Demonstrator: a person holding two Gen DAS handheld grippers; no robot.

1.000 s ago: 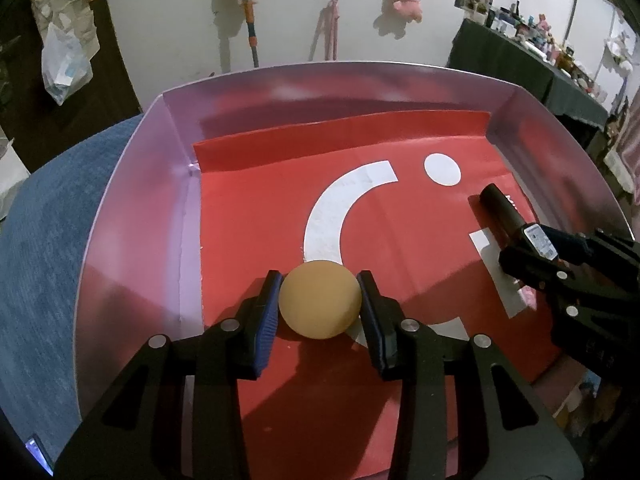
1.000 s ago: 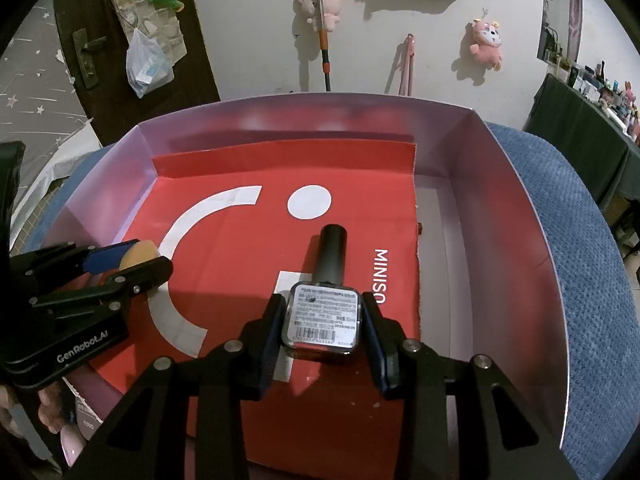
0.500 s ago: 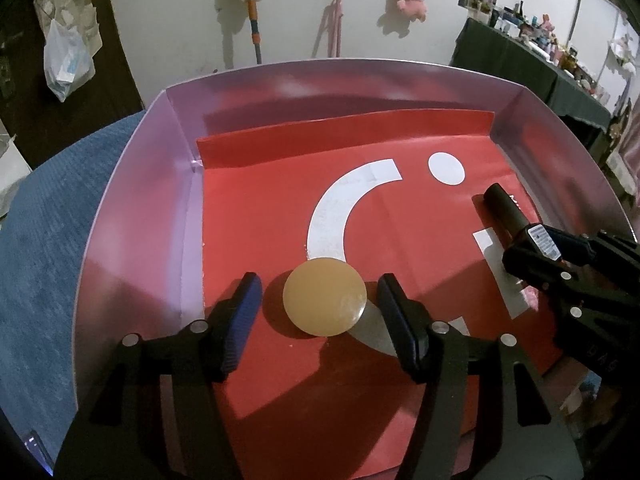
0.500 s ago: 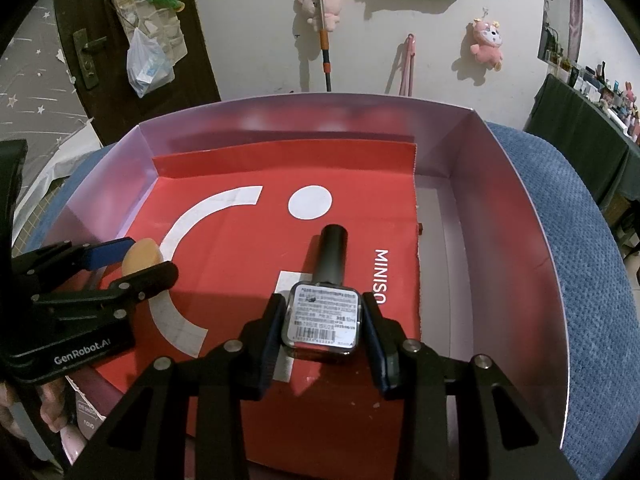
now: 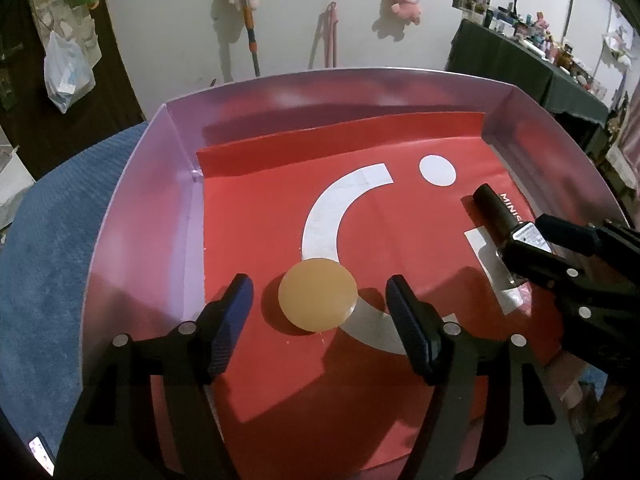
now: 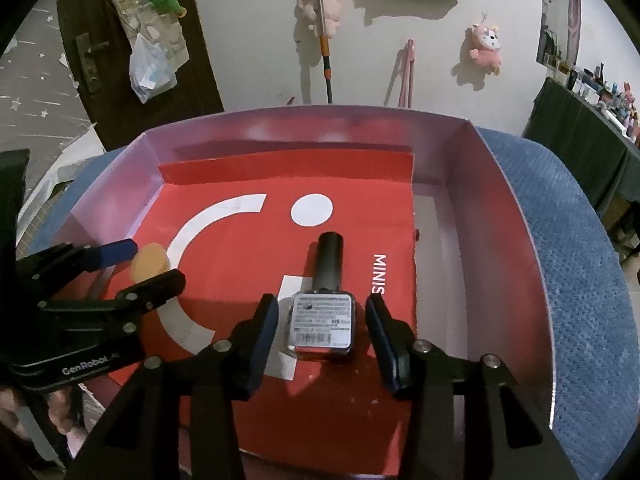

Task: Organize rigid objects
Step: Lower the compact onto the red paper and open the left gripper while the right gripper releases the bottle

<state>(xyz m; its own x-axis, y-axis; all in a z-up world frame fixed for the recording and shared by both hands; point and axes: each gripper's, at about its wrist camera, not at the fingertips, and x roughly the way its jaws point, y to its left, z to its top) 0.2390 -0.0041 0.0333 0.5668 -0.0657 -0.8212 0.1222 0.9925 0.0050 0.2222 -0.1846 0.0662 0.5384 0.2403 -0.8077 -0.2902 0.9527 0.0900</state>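
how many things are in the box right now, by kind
round tan disc: 1
nail polish bottle: 1
red Miniso paper liner: 1
total in the box: 3

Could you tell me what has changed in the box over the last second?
Both claws have just been opening and let go: the left claw freed the tan disc, then the right claw freed the nail polish bottle. Each item lies between clear pads on the red liner. Neither item nor the box shifted.
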